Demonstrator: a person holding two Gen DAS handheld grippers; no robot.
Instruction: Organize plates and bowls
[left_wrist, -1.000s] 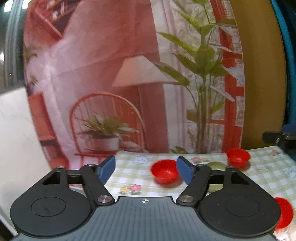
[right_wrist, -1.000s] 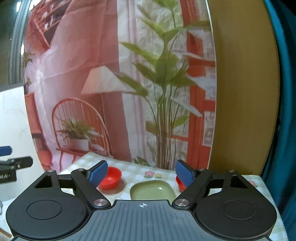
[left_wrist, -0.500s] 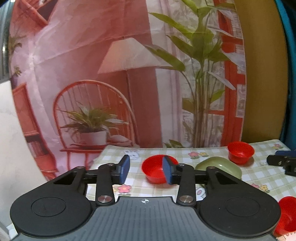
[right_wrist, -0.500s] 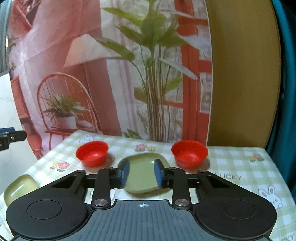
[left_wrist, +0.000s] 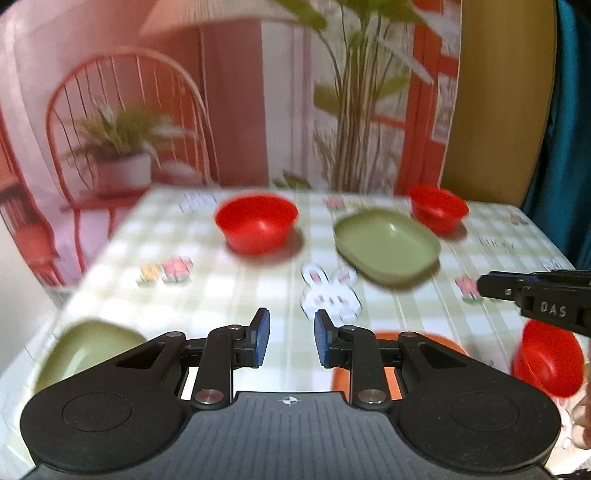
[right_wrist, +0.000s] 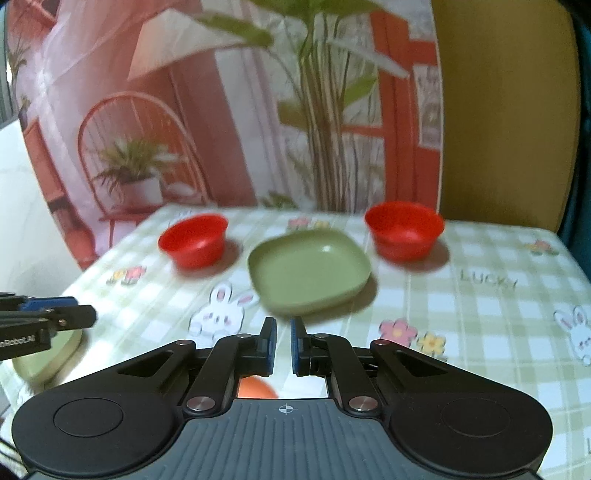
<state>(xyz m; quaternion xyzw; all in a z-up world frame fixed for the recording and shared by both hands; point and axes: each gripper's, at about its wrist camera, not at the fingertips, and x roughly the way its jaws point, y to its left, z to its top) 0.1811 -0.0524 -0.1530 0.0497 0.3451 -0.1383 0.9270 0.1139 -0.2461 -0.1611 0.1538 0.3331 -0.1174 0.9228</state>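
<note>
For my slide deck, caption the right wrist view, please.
Right gripper, shut and empty, above a checked tablecloth with a green plate between two red bowls.

Both my views are evenly lit and pretty bright; soft shadows sit under the red bowls on the bench; motion blur smears the backdrop and the cloth print; fisheye bends the edges; my tool's body stays sharp.

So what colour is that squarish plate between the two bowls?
Olive green plate, clearest in the right wrist view.
</note>
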